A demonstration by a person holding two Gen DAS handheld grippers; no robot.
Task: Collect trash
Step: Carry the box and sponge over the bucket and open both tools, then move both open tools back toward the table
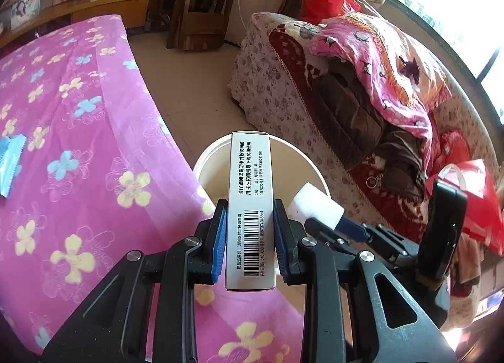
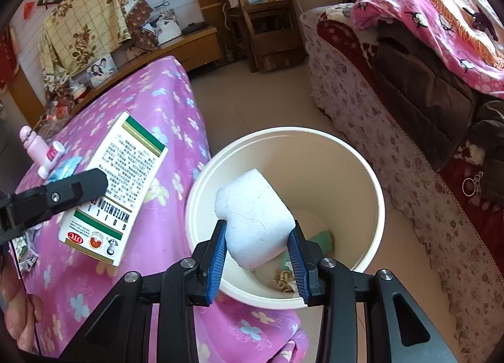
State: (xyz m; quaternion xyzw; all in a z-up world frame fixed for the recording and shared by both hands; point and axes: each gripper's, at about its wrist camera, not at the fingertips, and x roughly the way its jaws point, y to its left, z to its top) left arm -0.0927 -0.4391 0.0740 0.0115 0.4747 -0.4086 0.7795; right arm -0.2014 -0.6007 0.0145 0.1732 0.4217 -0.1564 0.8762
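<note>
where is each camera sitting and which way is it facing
Left wrist: behind the left tongs, looking down past the medicine box they grip to the bucket by the bed; the right tongs show beside them.
Right wrist: behind the right tongs, looking into the bucket over the white foam block they clamp; the left tongs' finger and a hand show at left.
Shared: bucket, box, foam block, bed.

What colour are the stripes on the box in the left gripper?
Green with a thin gold edge, on the white box. The right wrist view shows it best.
</note>
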